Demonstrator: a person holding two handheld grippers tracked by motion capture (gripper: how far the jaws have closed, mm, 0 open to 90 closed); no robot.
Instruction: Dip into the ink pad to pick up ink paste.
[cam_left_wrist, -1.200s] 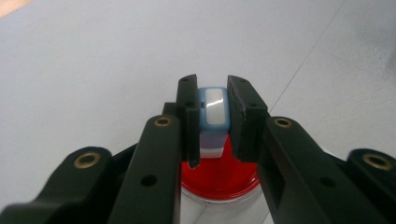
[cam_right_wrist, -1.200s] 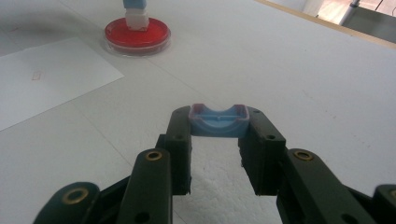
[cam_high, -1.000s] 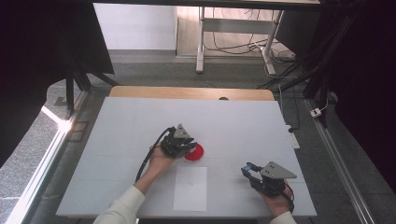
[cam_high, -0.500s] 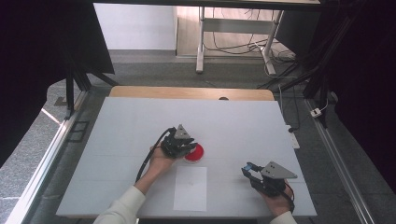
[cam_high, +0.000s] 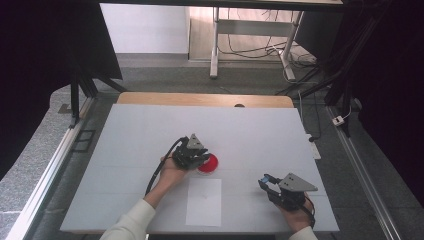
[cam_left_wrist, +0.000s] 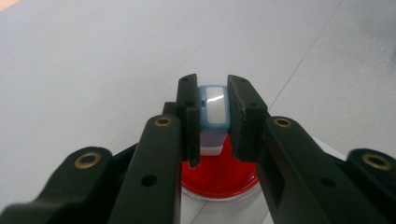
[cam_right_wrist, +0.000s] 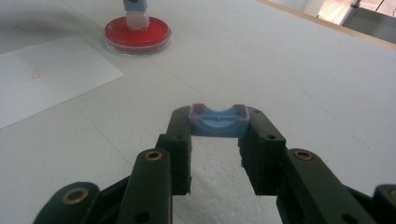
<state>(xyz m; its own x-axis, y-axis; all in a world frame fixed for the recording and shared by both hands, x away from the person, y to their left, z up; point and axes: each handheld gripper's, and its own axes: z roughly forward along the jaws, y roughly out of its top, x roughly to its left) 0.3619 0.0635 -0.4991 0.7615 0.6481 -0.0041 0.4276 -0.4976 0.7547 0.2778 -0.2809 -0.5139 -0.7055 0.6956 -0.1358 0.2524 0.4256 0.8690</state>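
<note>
A round red dish (cam_high: 210, 165) sits near the middle of the white table (cam_high: 145, 130). My left gripper (cam_high: 196, 156) is shut on a small blue-and-white block (cam_left_wrist: 213, 109), held upright with its white lower end down on the dish's red surface (cam_left_wrist: 219, 179). In the right gripper view the block (cam_right_wrist: 136, 14) stands on the dish (cam_right_wrist: 137, 36) at the far left. My right gripper (cam_high: 266, 182) hovers low at the front right of the table, shut on a shallow blue cap (cam_right_wrist: 217, 122) with its hollow side up.
A white paper sheet (cam_high: 204, 201) lies flat just in front of the dish, also seen in the right gripper view (cam_right_wrist: 46, 74). A wooden strip (cam_high: 205, 99) runs along the table's far edge. Beyond it stand a desk frame and cables (cam_high: 240, 45).
</note>
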